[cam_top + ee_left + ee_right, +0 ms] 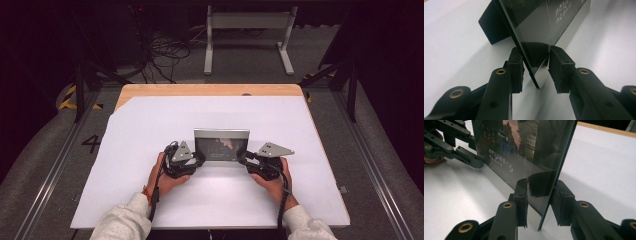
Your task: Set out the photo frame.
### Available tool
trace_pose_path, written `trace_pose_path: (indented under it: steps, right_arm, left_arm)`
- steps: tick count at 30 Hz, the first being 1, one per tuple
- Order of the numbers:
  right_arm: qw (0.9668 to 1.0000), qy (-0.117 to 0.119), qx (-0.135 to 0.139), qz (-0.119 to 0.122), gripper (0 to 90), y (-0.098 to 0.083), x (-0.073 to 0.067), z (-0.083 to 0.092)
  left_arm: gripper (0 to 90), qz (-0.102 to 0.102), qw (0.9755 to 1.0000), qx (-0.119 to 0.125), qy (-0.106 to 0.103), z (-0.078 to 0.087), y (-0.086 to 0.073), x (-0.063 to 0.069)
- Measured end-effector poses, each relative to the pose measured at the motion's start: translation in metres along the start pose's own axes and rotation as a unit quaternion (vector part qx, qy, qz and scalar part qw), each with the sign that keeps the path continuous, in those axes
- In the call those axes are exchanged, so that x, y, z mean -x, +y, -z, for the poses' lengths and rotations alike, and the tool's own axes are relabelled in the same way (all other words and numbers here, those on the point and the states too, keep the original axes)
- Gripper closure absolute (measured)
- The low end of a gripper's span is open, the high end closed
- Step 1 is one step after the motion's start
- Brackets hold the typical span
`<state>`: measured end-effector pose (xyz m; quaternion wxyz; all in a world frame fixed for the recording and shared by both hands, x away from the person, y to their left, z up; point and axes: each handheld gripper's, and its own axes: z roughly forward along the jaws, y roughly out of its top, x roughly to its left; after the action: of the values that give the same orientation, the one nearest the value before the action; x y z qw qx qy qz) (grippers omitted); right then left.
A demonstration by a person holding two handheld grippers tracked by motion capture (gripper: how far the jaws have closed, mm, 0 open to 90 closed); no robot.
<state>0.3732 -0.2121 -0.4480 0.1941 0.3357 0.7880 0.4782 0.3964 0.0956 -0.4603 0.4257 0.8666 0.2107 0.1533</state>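
A silver-edged picture frame [221,145] with a dark city photo stands upright on the white sheet. My left gripper [202,159] is at its lower left corner and my right gripper [242,159] at its lower right corner. In the left gripper view the pads of the left gripper [536,67] press on both faces of the frame [536,30], whose black back stand [495,25] rests on the sheet. In the right gripper view the right gripper [540,200] clamps the frame [524,152] the same way, and the left gripper [461,152] holds the far corner.
The white sheet [150,150] covers most of a wooden table [200,90]. Beyond the table's far edge, a grey metal stand [248,22] and loose cables [165,50] sit on the floor. Dark tripod legs stand at both far corners.
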Motion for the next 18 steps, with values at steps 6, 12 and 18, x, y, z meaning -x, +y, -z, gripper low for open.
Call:
trace_pose_path:
  steps: [6, 12, 18]
  right_arm:
    - [1.0, 0.003, -0.009, 0.001, 67.6, -0.0023, 0.0004, -0.002]
    - [0.9999, -0.001, -0.012, 0.007, 66.9, -0.0029, -0.0009, -0.0029]
    - [0.9996, -0.012, -0.019, 0.016, 65.0, -0.001, -0.0032, -0.0023]
  left_arm:
    - [64.5, 0.006, 1.0, -0.002, -0.003, -0.0012, -0.0007, 0.0002]
    - [64.6, 0.011, 0.9999, 0.005, -0.006, 0.0003, -0.0002, -0.0007]
    - [63.3, 0.009, 0.9999, 0.011, -0.002, 0.0043, 0.0017, -0.0004]
